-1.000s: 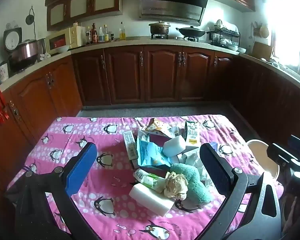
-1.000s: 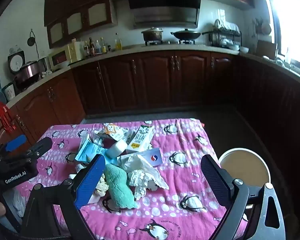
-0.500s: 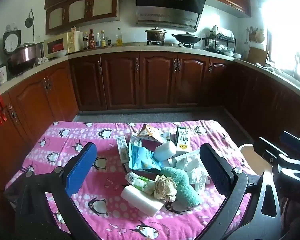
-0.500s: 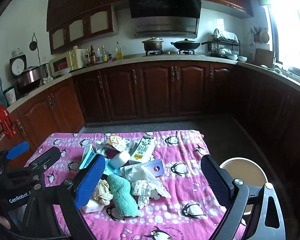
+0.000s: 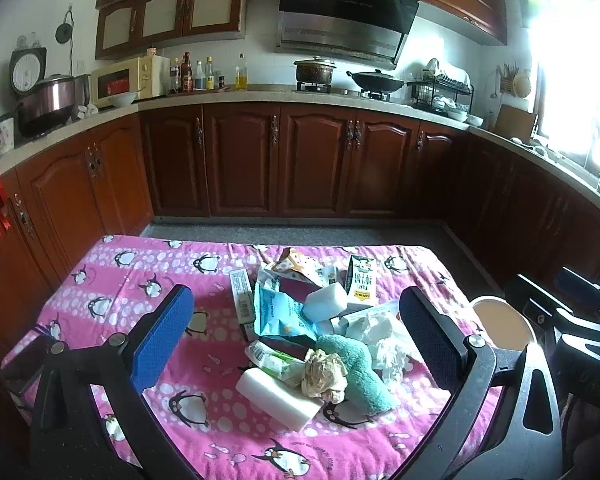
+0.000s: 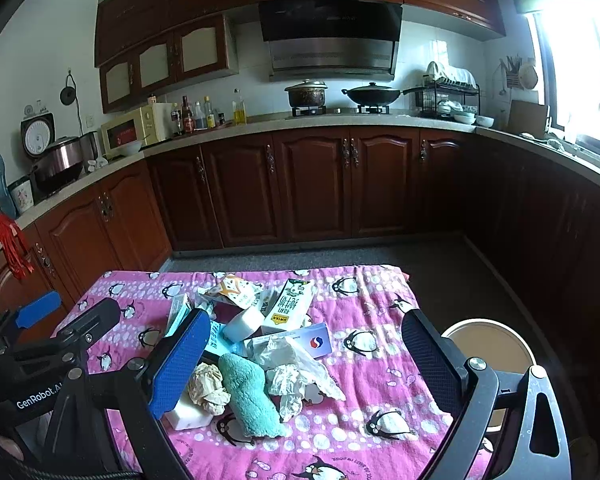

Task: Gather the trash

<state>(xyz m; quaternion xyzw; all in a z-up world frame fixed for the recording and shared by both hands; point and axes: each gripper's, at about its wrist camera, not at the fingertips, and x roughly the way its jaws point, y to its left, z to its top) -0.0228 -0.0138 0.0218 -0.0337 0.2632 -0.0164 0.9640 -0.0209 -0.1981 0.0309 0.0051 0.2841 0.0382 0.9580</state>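
Trash pile (image 5: 312, 328) mid-cloth (image 5: 140, 276), bin (image 6: 490, 346) off the table at 3 o'clock; both grippers spread, holding nothing.
We judge it all light: paper wad (image 5: 324, 374) crushes, pinch it across the middle; teal cloth (image 6: 248, 396) soft and limp, take one end; carton (image 6: 290, 308) stiffer, grip its flat sides. Left gripper (image 5: 296, 340) and right gripper (image 6: 306, 364) hover over the pile; wrappers at 12 o'clock look slippery.
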